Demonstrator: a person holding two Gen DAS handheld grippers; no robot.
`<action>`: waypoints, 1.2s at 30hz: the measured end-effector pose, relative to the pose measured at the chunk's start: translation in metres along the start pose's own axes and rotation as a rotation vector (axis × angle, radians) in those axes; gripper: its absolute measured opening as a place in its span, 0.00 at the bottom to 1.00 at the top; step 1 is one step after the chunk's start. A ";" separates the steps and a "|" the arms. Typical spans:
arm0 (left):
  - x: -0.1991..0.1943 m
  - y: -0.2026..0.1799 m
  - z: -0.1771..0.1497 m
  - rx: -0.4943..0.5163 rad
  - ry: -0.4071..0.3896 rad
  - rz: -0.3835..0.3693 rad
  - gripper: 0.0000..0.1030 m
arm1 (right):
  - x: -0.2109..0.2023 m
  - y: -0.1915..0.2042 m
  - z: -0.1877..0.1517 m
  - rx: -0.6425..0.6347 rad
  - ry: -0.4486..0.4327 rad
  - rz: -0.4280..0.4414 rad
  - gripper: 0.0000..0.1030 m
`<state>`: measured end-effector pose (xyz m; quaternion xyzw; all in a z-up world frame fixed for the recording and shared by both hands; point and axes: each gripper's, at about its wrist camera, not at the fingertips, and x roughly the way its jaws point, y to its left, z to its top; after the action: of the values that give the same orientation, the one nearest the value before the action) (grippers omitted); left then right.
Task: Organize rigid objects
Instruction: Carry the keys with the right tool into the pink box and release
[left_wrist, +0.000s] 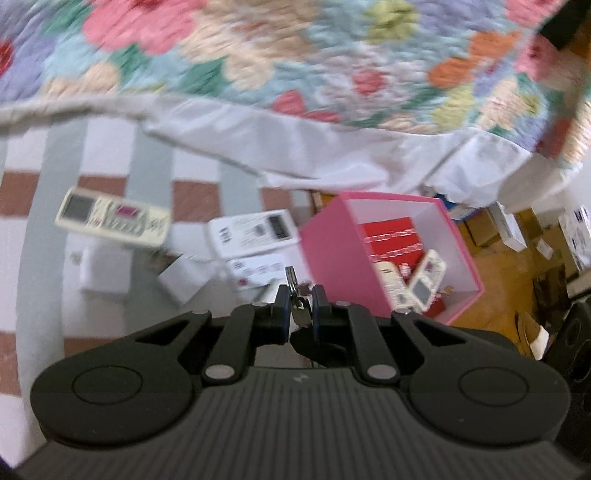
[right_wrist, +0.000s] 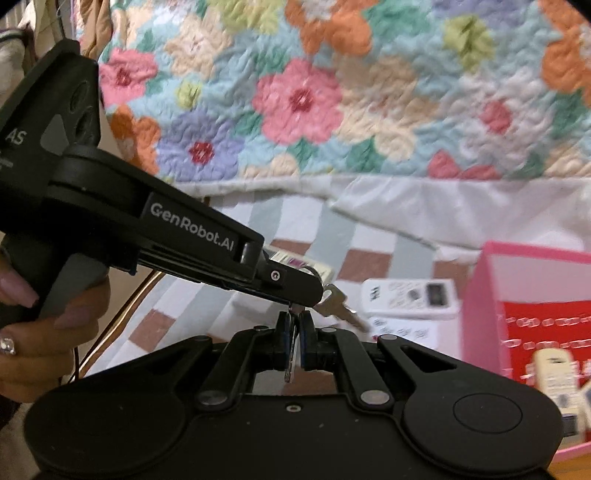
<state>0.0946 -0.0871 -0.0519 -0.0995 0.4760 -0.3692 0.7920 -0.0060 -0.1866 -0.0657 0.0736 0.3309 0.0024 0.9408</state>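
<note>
**Keys pinched between both grippers beside the pink box**

Keys hang in the air above the checked sheet, gripped at once by both tools. In the right wrist view the left gripper reaches in from the left, its jaws shut on the key ring end, and one silver key sticks out past its tip with the long axis slanting down and to the right, blade toward the pink box. Just below, the right gripper has its jaws narrow, clamped on a thin flat metal piece that stands nearly upright between the pads, long axis running toward the camera.

In the left wrist view the left gripper holds the keys between its blue pads, the ring edge-on and rising above the fingertips.

The pink box stands open just to the right of the keys; inside lie a red box and two small remotes. On the sheet to the left lie a cream remote, well apart, and white boxes near the pink box. A flowered quilt fills the background. A hand holds the left gripper's handle.
</note>
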 end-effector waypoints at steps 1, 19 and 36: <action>-0.001 -0.010 0.004 0.013 0.002 -0.008 0.10 | -0.009 -0.004 0.003 0.002 -0.012 -0.013 0.06; 0.115 -0.144 0.036 0.126 0.093 -0.166 0.09 | -0.065 -0.126 -0.010 0.107 -0.098 -0.312 0.06; 0.209 -0.141 0.027 0.081 0.202 -0.104 0.39 | -0.043 -0.228 -0.042 0.381 0.026 -0.433 0.18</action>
<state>0.1046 -0.3343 -0.1082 -0.0543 0.5323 -0.4369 0.7231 -0.0755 -0.4089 -0.1037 0.1766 0.3455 -0.2597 0.8843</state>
